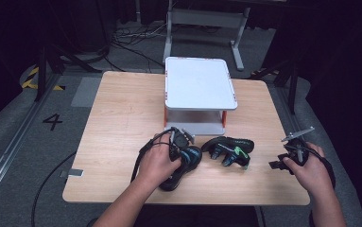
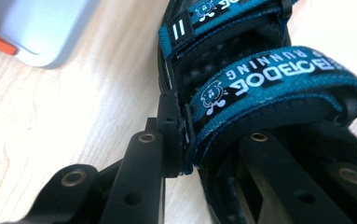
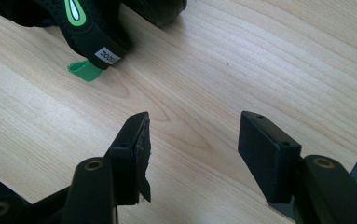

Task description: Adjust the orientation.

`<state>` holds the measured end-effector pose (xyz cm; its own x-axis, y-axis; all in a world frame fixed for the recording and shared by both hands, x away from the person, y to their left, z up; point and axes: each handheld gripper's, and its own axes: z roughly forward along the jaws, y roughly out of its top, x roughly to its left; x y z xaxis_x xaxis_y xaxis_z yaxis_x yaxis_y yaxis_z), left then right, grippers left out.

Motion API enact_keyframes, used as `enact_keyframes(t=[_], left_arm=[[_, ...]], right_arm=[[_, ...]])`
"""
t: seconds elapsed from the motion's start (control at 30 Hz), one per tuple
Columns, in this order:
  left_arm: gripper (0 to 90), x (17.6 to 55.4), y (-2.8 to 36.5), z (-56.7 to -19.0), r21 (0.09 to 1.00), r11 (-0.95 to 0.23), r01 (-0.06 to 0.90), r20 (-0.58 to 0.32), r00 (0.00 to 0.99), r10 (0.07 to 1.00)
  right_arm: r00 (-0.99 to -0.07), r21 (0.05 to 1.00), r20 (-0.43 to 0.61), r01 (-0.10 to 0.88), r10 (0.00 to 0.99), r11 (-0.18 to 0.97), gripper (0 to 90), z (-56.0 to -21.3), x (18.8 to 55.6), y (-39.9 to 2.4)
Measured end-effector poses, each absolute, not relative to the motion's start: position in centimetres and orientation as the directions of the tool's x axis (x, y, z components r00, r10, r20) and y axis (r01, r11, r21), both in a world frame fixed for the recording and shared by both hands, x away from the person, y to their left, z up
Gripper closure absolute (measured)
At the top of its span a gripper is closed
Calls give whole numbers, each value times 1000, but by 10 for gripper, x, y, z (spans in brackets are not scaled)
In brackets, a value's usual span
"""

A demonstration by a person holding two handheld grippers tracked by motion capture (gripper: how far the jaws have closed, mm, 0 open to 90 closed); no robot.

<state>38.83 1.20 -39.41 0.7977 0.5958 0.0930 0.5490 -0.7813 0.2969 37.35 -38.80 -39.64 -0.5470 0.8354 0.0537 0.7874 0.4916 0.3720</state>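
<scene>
**Left hand-held gripper clamped on the blue-strapped sandal**

Two black sandals lie on the light wooden tabletop [image 1: 122,109], toward the person's edge and in front of a small white two-tier rack [image 1: 200,87] with orange posts.

The blue-strapped sandal [image 1: 184,163] sits just left of centre, partly under the person's left hand [image 1: 157,163]. In the left gripper view it is a black sports sandal [image 2: 269,93] with a dimpled footbed and broad teal straps edged in darker stitching. White lettering and a small cartoon figure are printed on the straps, reading upside down from this angle; a black tab with two white bars sits on the farther strap. The left hand-held gripper [image 2: 213,140] has its jaws closed on the nearer strap's edge: one jaw presses against the strap's outer side, the other lies beneath the strap inside the sandal.

The green-accented sandal [image 1: 229,149] lies just to the right of the first, apart from it, resting on its side with its straps facing the person. In the right gripper view, part of it [image 3: 87,32] shows a black strap with a bright green oval mark, a small white label and a green tab touching the wood.

The right hand-held gripper [image 3: 192,140], held in the right hand [image 1: 311,170] near the tabletop's right edge, has its jaws spread wide with nothing between them, over bare wood and well apart from the green-accented sandal.
</scene>
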Motion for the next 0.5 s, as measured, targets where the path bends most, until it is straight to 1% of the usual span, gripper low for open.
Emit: enact_keyframes(t=[0.1,0.23,0.3,0.33,0.4,0.43,0.47,0.5], left_arm=[[780,394,14,-391,325,-743,585,97,761,642],[772,405,18,-392,332,-672,662,130,674,728],[766,407,19,-393,341,-659,670,131,661,739],[760,412,19,-396,355,-623,697,108,632,768],[753,414,18,-397,351,-618,704,100,628,772],[744,414,13,-400,342,-596,726,67,614,786],[733,414,13,-400,342,-596,726,67,614,786],[733,413,8,-401,330,-597,732,45,619,784]], right_arm=[[-546,375,53,787,836,490,447,-396,373,-388],[-549,375,50,785,834,494,447,-396,373,-388],[-548,375,51,785,835,493,447,-396,373,-388],[-550,374,49,784,834,495,447,-397,373,-387],[-548,372,50,786,835,494,447,-397,373,-387],[-551,371,48,784,833,497,447,-397,372,-387],[-551,371,48,784,833,497,447,-397,372,-387],[-552,370,46,784,832,499,447,-397,372,-386]])
